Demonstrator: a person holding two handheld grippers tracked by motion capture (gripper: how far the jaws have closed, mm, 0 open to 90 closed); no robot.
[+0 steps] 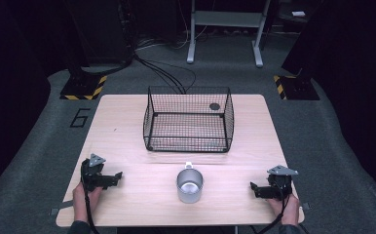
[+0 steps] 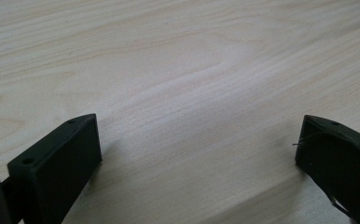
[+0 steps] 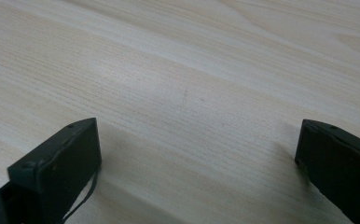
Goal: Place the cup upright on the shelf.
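Note:
A metal mug (image 1: 190,185) stands upright near the front middle of the wooden table (image 1: 127,122), its handle pointing toward a black wire basket (image 1: 188,120) behind it. My left gripper (image 1: 117,176) rests on the table at the front left, a hand on it, open and pointing right toward the mug. In the left gripper view the gripper (image 2: 199,140) has only bare wood between its wide-apart jaws. My right gripper (image 1: 254,188) rests at the front right, open, pointing left. In the right gripper view the gripper (image 3: 199,140) likewise has bare wood between its jaws.
A small dark round thing (image 1: 215,106) shows at the basket's back right wall. Beyond the table lie grey floor, cables (image 1: 166,73), a metal stand (image 1: 225,29) and yellow-black striped bases (image 1: 84,87).

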